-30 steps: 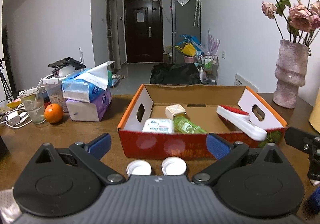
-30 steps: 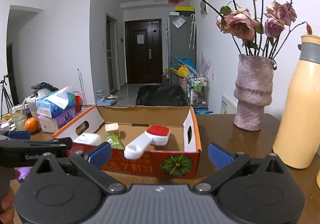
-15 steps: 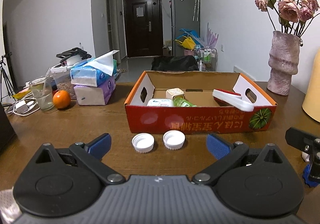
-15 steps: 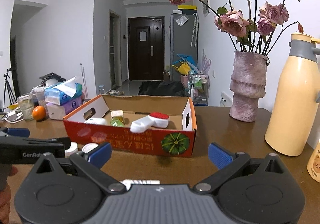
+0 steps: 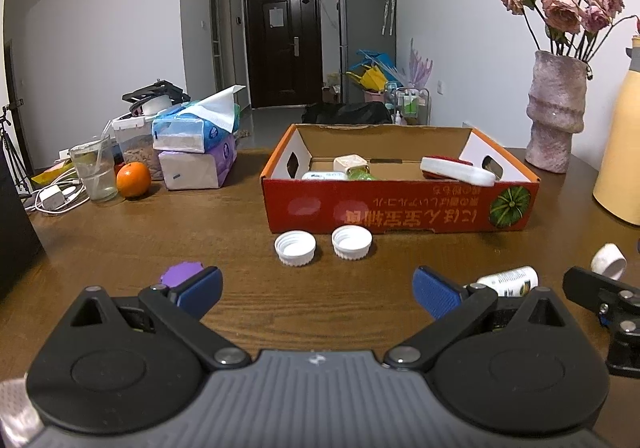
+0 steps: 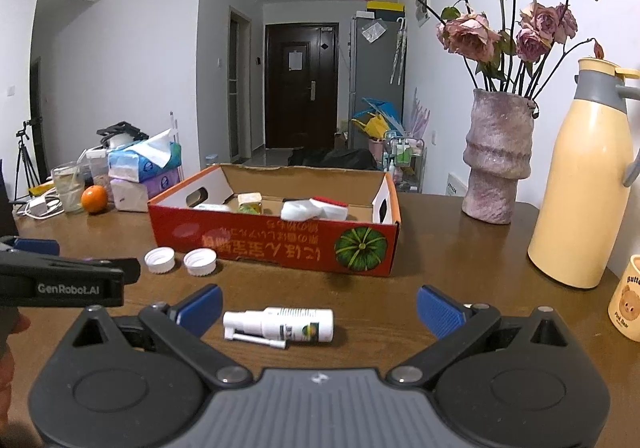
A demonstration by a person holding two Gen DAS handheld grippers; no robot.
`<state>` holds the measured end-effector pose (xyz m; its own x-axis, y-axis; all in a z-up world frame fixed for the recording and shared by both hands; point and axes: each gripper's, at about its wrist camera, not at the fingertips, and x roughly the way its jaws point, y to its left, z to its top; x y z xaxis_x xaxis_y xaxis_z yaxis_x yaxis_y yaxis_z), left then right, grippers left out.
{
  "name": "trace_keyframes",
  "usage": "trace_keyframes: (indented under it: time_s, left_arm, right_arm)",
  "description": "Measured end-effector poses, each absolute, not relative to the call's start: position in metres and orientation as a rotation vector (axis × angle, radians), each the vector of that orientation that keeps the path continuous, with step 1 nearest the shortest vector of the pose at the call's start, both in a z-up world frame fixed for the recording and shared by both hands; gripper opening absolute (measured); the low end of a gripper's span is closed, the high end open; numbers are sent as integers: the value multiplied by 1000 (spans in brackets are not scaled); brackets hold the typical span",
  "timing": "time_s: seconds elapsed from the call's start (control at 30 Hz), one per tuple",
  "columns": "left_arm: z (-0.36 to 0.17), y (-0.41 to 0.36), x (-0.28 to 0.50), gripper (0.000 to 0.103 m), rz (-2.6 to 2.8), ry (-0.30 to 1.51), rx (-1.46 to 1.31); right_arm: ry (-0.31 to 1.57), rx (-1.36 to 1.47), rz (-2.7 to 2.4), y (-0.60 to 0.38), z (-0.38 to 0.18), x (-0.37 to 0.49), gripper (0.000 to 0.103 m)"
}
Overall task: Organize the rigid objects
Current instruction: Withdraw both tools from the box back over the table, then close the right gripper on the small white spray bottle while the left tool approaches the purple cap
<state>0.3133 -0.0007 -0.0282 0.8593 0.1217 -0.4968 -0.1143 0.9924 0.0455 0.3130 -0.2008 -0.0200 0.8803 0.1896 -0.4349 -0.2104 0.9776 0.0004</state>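
Observation:
An orange cardboard box (image 5: 400, 208) (image 6: 280, 244) stands mid-table and holds a white and red brush (image 5: 456, 170), a small cream box (image 5: 350, 163) and a green bottle. Two white caps (image 5: 295, 247) (image 5: 352, 242) lie in front of it. A white spray bottle (image 6: 280, 326) lies on its side between the open fingers of my right gripper (image 6: 318, 308), untouched. My left gripper (image 5: 316, 290) is open over bare wood, short of the caps. A purple cap (image 5: 180, 273) lies by its left finger; a white ring-shaped piece (image 5: 608, 260) lies at the right.
Tissue packs (image 5: 196, 152), a glass (image 5: 96, 172), an orange (image 5: 133, 179) and chargers crowd the back left. A pink vase of dried roses (image 6: 498, 164), a tall cream thermos (image 6: 584, 184) and a bear mug (image 6: 626, 296) stand on the right side.
Both grippers have pulled back from the box toward the near table edge. The caps, purple cap and spray bottle have come into view. Both stay open.

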Motion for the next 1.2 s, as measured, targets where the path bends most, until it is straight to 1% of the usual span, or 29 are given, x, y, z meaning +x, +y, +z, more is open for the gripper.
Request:
trace_keyframes:
  time_s: [0.27,0.6,0.9,1.2]
  left_arm:
    - [-35,7,301,103,116,541,19]
    - [-40,22,304,103,128,560,13]
    - [-44,38,313,103,133,569,6]
    - [-48,51,319,103,148,585,8]
  right_arm:
    - [470,-52,211,-194,-27,306,103]
    - [494,-29,211,-182,-36,313,103]
    - [540,-93,212,-158,-49,337,103]
    - [609,-88,174,-140,-68,375,103]
